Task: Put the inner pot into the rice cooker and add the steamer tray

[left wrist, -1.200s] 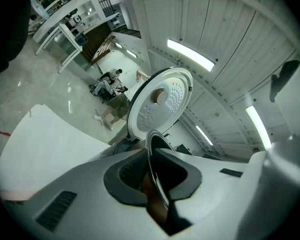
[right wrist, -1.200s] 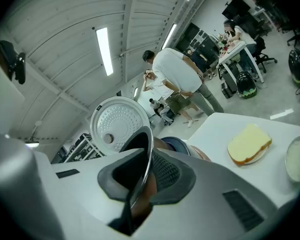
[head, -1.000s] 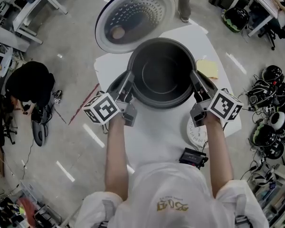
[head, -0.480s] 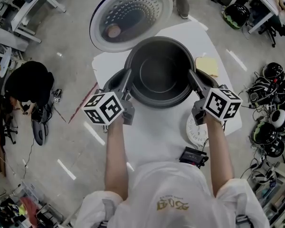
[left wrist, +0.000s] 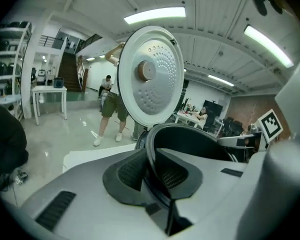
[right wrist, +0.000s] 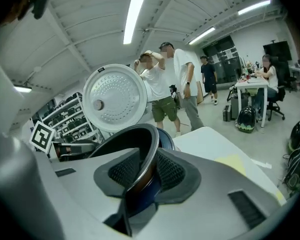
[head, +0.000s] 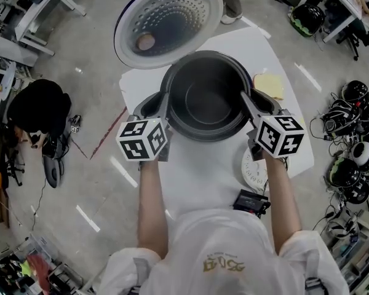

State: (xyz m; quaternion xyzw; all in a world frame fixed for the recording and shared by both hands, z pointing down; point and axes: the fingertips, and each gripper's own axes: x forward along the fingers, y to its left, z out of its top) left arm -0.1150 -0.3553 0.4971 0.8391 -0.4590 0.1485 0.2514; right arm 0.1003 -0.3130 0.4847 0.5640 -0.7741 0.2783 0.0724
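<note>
Dark metal fills my head view: the inner pot (head: 206,97) sits in the mouth of the rice cooker (head: 146,105) on the white table (head: 203,165), with the perforated lid (head: 169,20) standing open behind it. My left gripper (head: 164,103) has just been closing and pinches the pot's left rim between its pads. My right gripper (head: 249,103) has just been opening (the right rim still runs between its pads, though I see no firm squeeze), so that side looks let go.
</note>
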